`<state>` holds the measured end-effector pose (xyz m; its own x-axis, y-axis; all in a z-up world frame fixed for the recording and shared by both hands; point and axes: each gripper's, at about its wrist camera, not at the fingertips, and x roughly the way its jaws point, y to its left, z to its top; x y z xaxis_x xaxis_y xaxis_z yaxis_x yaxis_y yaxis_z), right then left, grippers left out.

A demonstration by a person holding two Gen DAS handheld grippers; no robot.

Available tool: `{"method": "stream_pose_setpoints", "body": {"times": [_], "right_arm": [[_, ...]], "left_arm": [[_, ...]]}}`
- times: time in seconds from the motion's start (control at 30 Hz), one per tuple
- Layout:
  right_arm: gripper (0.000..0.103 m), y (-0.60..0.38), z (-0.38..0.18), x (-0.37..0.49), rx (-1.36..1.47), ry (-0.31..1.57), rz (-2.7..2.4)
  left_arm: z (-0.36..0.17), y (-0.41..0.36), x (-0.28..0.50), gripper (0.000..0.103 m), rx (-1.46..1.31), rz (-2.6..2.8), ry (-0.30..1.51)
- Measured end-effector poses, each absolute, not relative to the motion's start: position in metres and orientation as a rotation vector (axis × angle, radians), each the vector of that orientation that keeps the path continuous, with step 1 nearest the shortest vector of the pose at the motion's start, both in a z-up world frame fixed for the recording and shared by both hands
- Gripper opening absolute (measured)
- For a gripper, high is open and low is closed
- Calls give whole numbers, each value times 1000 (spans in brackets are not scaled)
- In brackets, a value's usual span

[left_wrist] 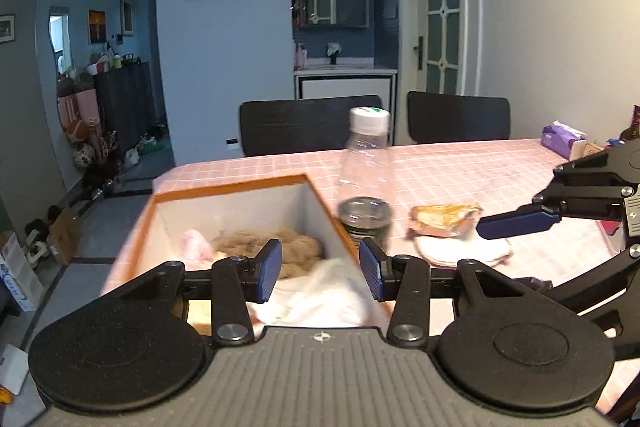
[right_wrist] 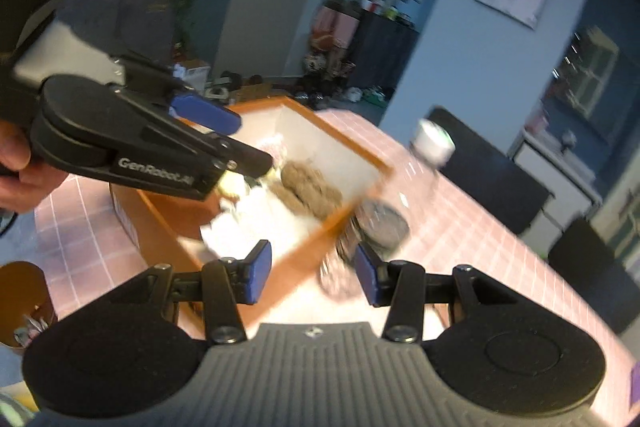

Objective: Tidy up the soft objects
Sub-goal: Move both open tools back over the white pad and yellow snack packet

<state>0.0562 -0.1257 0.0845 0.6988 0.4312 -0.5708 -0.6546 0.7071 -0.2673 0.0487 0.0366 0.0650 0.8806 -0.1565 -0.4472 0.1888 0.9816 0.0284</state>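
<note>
An orange-rimmed box [left_wrist: 236, 189] with white walls stands on the pink checked tablecloth [left_wrist: 480, 167]. Inside lie a brown woolly bundle [left_wrist: 292, 247], a pink soft item [left_wrist: 196, 247] and a white cloth [left_wrist: 324, 291]. My left gripper [left_wrist: 320, 273] hovers open over the box's near end with nothing between its pads. To the right of the box lie a crinkled snack packet [left_wrist: 444, 217] and a white cloth pad [left_wrist: 464, 249]; the right gripper's blue finger [left_wrist: 516, 223] hangs just above them. In the right wrist view my right gripper [right_wrist: 312, 275] is open and empty beside the box [right_wrist: 336, 131].
A clear bottle with a white cap [left_wrist: 366, 163] and a dark jar [left_wrist: 364, 221] stand close to the box's right wall. A purple tissue pack [left_wrist: 560, 139] sits far right. Two dark chairs [left_wrist: 308, 123] line the table's far edge. A brown cup [right_wrist: 24, 303] is at the left.
</note>
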Motion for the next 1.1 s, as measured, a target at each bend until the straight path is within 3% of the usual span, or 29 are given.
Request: {"method": "stream_pose_setpoints", "body": {"times": [0.47,1.1], "right_arm": [[54,-227,30,78,-371,746,378],[57,-307,-12,174,-215,830,299]], "left_arm": [[18,-51,52,52,125,-329,536],[-21,-124,125,52,186,-343,633]]}}
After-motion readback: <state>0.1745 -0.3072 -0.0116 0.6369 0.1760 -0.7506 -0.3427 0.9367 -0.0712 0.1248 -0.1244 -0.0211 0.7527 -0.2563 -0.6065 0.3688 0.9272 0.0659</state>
